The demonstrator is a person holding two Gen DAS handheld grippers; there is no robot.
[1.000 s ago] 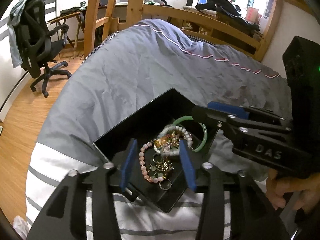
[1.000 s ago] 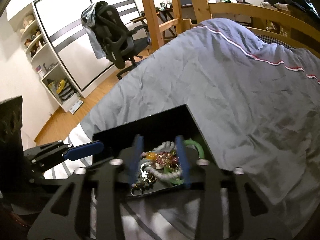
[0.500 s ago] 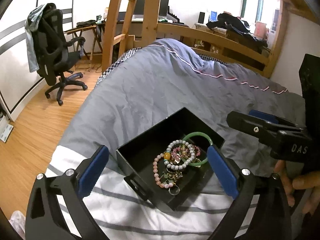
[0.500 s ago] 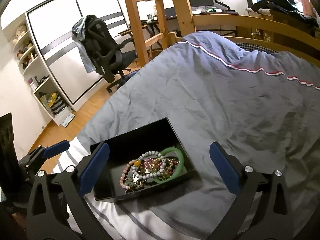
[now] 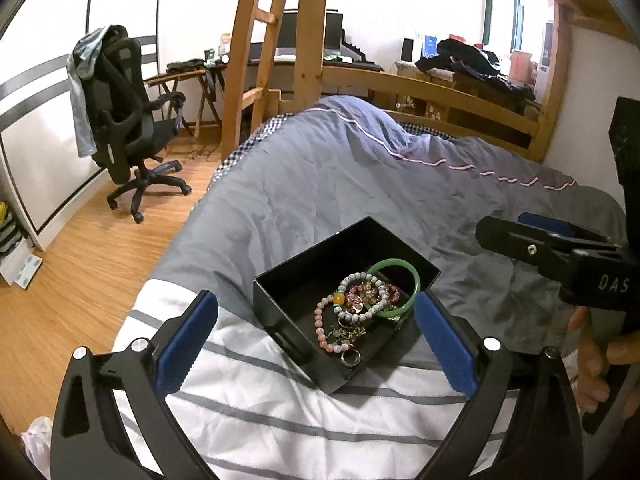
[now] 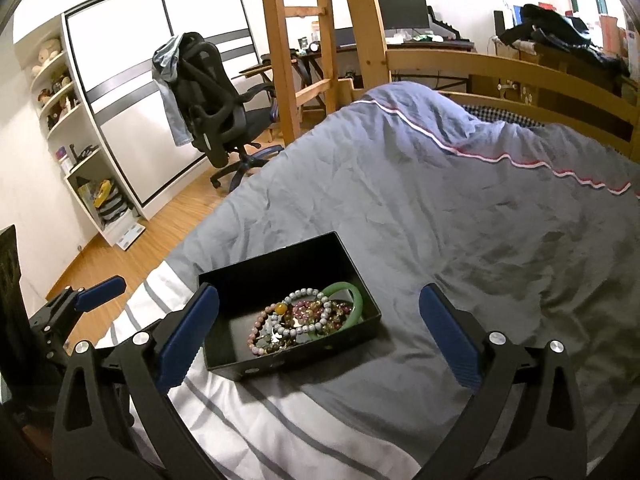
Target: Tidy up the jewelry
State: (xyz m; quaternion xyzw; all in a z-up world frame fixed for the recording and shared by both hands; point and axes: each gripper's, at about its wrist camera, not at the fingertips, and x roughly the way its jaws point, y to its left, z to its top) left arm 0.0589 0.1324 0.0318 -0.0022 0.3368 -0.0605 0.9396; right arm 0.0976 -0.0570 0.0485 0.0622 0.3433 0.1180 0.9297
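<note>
a: where is the jewelry?

b: we see a black box (image 5: 280, 296) lying on the bed (image 5: 360, 184), open at the top, near the foot end where the grey duvet meets white fabric with grey stripes. inside, toward one end, lies a tangle: a green bangle (image 5: 414, 280), a grey-white bead bracelet (image 5: 352, 312), a pink bead bracelet (image 5: 320, 326), a silver ring (image 5: 351, 357) and some small gold-coloured pieces we cannot tell apart.

a: and our tools?

b: our left tool (image 5: 316, 344) hangs above the near side of the box, its blue-padded jaws spread wide with nothing between them. our right tool (image 6: 318, 340) is likewise spread wide and holding nothing, the box showing between its jaws. in the left view the right tool (image 5: 552, 240) appears at the right edge, apart from the box, with our right hand (image 5: 600, 360) on its grip.

a: what else is around?

b: a black office chair (image 6: 216, 112) with a garment over its back stands on the wooden floor, beside a wooden ladder (image 6: 304, 40).
</note>
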